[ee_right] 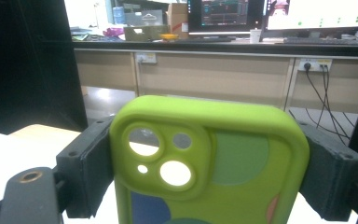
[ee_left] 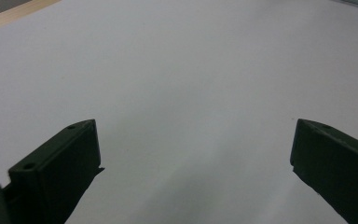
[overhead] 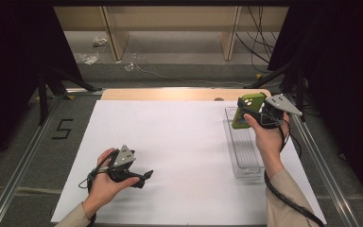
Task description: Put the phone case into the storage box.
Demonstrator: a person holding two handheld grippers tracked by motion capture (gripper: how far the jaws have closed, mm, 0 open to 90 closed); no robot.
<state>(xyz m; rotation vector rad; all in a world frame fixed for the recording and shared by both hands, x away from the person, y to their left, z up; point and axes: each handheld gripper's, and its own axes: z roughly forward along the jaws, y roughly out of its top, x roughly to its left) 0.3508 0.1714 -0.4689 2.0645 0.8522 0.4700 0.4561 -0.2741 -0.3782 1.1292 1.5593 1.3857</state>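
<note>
1. Right gripper point(overhead: 248, 111): jaws clamped across the two long edges of the phone case point(ee_right: 207, 161), held upright in the air above the far end of the clear tray point(overhead: 244, 170).
2. Phone case: green, empty, camera cut-outs see-through. Judged light and rubbery; it should flex under pressure and grip the pads rather than slip, and is not fragile.
3. Best hold, as judged: across the side walls near mid-length, as here; a squeeze too firm could bow the shell.
4. Left gripper point(overhead: 142, 177): jaws apart, holding nothing, resting low over the white sheet point(ee_left: 191, 70), well apart from the case.
5. Tray: transparent, on the sheet's right side, apparently empty.
</note>
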